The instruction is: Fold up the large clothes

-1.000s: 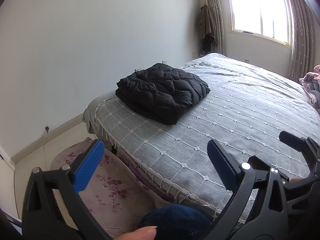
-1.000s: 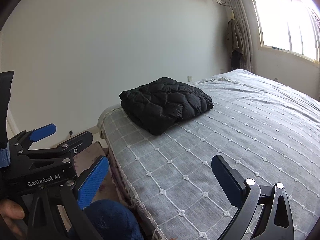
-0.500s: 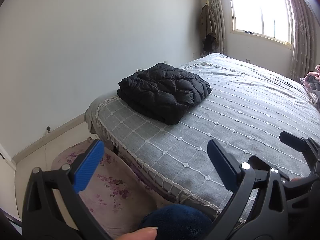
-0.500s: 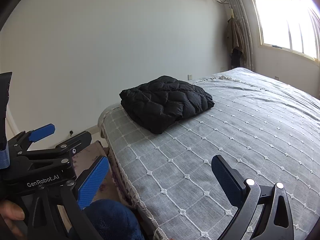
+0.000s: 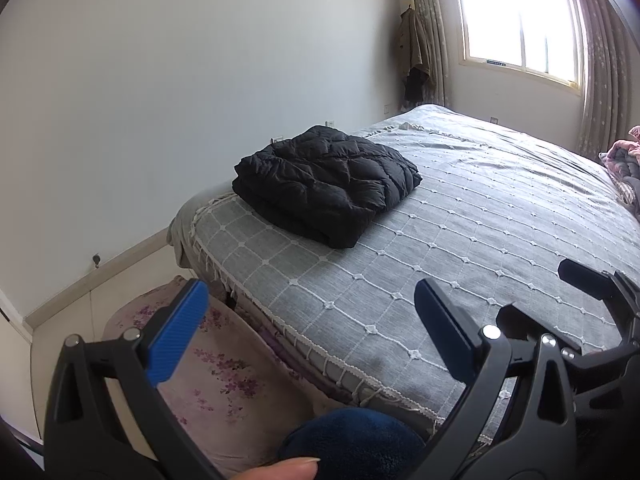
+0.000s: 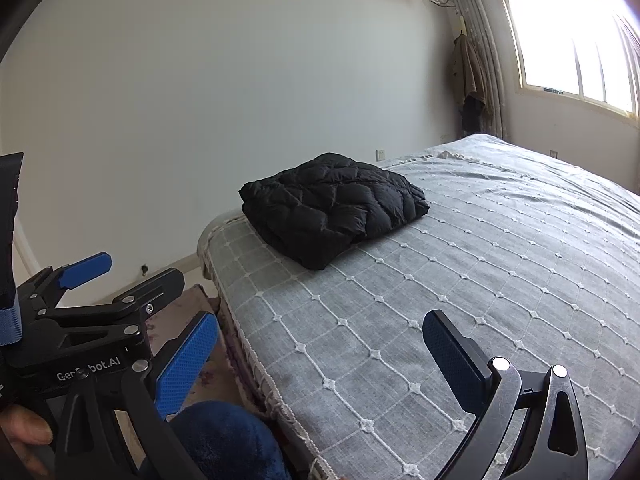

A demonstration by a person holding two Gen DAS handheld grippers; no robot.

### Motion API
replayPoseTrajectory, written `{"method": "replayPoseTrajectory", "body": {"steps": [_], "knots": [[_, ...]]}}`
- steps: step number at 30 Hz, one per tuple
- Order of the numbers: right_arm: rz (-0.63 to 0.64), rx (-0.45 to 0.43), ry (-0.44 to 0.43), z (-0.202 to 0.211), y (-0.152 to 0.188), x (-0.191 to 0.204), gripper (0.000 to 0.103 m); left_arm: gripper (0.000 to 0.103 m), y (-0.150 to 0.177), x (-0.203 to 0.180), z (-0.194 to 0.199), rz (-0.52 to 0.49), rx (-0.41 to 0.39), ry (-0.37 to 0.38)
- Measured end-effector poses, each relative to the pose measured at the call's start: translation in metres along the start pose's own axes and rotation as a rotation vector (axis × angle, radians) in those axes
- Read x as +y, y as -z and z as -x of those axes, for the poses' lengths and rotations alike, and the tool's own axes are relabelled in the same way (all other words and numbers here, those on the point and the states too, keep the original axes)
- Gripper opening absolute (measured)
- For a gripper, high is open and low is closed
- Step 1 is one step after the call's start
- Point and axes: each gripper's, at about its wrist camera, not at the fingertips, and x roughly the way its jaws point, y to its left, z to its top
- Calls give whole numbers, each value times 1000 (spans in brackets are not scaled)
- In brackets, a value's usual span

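Jacket black, quilted, folded into thick bundle, lies near corner of bed beside white wall; same jacket in right view. Bed covered by grey spread with white diamond stitching. Left gripper held near bed edge, blue fingers spread wide, nothing between them. Right gripper likewise spread wide, holding nothing, over near part of bed. Both well apart from jacket. Flowered rug on floor beside bed. Bright window beyond far side.
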Motion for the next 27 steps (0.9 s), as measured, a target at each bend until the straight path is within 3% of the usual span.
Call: {"method": "replayPoseTrajectory", "body": {"steps": [27], "knots": [[-2,8,-11,-3,2,0,103,102,3,-3,7,-3,-5,-27]]}}
